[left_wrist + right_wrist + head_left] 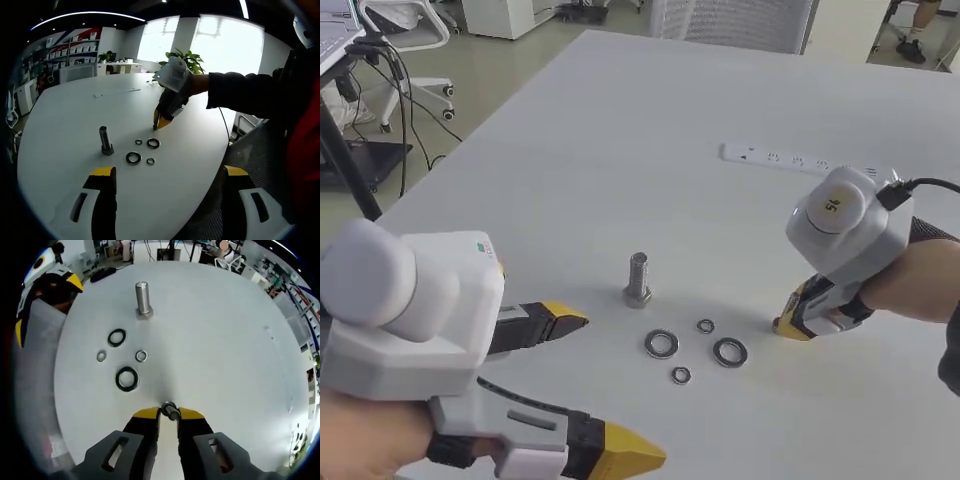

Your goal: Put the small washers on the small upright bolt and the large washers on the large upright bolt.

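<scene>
A large steel bolt (638, 280) stands upright on the white table (570, 150). Just in front of it lie two large washers (661, 344) (730, 352) and two small washers (706, 326) (681, 375), all flat. My right gripper (788, 326) points down at the table to their right. In the right gripper view, the right gripper (169, 414) is shut on a small bolt (171, 411) pinched between its yellow tips. My left gripper (605, 388) hovers open at the near left, nothing between its jaws; in its own view the left gripper (169, 172) faces the large bolt (105, 140) and washers (133, 158).
A white power strip (790, 160) lies on the table beyond the right gripper. Office chairs (415, 40) and cables stand on the floor past the table's left edge. The table edge runs close behind the left gripper.
</scene>
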A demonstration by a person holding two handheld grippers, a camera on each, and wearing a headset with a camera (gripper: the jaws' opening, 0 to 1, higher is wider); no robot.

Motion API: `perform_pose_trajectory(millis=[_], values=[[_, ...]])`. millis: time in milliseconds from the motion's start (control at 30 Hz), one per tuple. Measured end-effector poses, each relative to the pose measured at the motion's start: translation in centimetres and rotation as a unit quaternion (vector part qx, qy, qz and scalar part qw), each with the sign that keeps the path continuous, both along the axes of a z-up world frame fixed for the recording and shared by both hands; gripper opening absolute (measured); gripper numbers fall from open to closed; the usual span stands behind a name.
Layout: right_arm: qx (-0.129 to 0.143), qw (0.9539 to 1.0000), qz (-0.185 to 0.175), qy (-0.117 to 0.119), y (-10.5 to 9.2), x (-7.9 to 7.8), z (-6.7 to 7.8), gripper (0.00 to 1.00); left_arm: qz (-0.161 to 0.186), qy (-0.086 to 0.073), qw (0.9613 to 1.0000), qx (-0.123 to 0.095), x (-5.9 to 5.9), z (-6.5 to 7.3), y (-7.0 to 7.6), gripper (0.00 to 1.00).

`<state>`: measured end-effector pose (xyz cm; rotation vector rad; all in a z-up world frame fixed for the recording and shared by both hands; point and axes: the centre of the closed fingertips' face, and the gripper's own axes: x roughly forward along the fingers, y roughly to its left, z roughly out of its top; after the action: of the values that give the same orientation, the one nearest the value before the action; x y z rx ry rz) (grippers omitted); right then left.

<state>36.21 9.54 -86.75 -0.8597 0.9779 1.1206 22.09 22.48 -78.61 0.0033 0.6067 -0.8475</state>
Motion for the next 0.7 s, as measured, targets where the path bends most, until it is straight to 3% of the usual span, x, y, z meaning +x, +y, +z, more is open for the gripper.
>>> perform_pose_trajectory(millis=[700], values=[[0.009, 1.0000, -0.004, 0.000, -0.14, 0.22, 0.17, 0.24, 0.000, -0.001, 1.0000, 0.001, 0.20, 0.09, -0.03, 0.86]])
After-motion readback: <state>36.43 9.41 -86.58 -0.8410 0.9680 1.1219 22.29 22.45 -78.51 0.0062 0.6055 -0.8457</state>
